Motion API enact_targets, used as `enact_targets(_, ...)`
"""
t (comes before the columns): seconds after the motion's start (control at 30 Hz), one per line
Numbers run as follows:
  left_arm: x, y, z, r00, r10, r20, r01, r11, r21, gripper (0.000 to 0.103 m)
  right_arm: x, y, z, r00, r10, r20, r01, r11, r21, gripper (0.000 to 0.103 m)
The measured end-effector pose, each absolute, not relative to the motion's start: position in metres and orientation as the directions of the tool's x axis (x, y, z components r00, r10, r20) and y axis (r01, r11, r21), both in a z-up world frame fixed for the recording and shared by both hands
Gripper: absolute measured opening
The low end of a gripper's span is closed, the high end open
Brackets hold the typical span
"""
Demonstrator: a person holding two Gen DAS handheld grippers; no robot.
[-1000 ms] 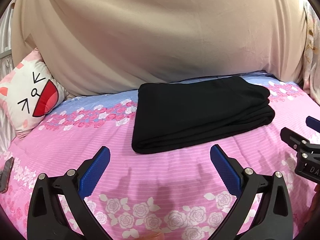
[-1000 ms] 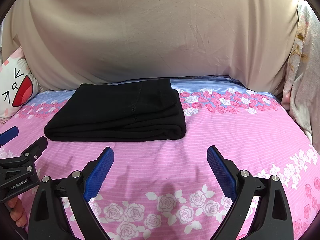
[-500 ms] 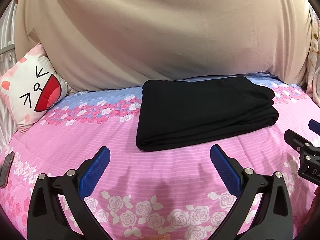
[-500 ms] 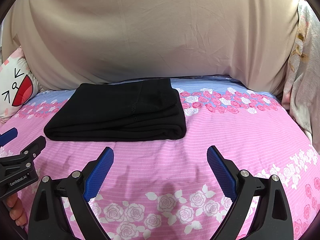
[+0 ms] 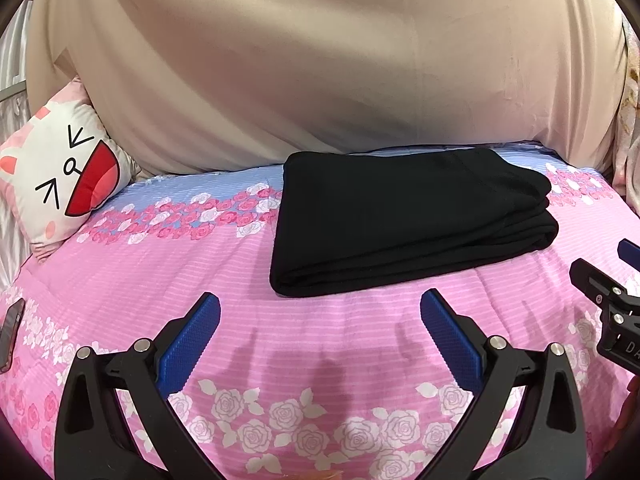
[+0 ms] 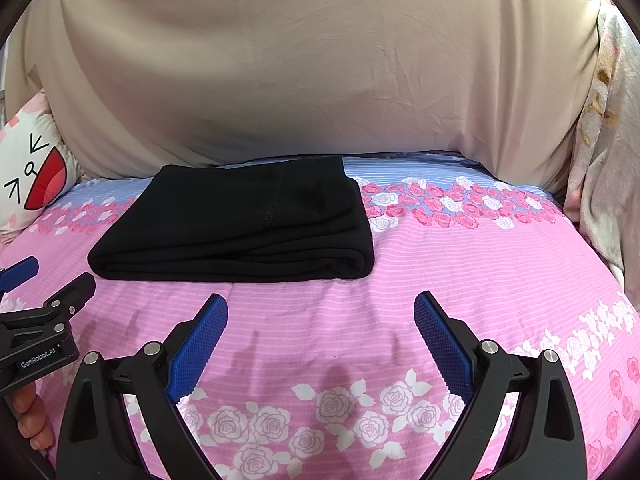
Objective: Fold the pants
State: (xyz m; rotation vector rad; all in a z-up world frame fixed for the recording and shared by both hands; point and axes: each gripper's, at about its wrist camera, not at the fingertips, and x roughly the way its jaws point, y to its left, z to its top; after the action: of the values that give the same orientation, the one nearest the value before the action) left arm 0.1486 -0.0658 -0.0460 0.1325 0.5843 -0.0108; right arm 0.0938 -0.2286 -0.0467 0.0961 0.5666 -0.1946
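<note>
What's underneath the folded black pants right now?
The folded black pants lie directly on the pink rose-print bedspread, which shows on all near sides. Behind them hangs a beige sheet. Whatever might lie beneath the stack is covered and cannot be seen.

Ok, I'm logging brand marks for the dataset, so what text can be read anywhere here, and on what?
"GenRobot.AI": on the body of the left gripper, seen in the right wrist view.
"DA": cut off by the frame edge, on the right gripper in the left wrist view.
Nothing else carries readable text.

Cat-face pillow (image 5: 60,176), phone (image 5: 10,332), beige sheet (image 5: 320,72) by floral bedspread (image 5: 140,264).
</note>
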Motion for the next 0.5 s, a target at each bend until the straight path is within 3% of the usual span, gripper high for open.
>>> enact_targets(0.5,0.142,-0.070,-0.045,0.852,0.040,-0.523,0.048,0.987,0.153,0.098,0.094,-0.228,-0.047,0.826,-0.158,-0.541,0.211,0.977,0.037,0.092)
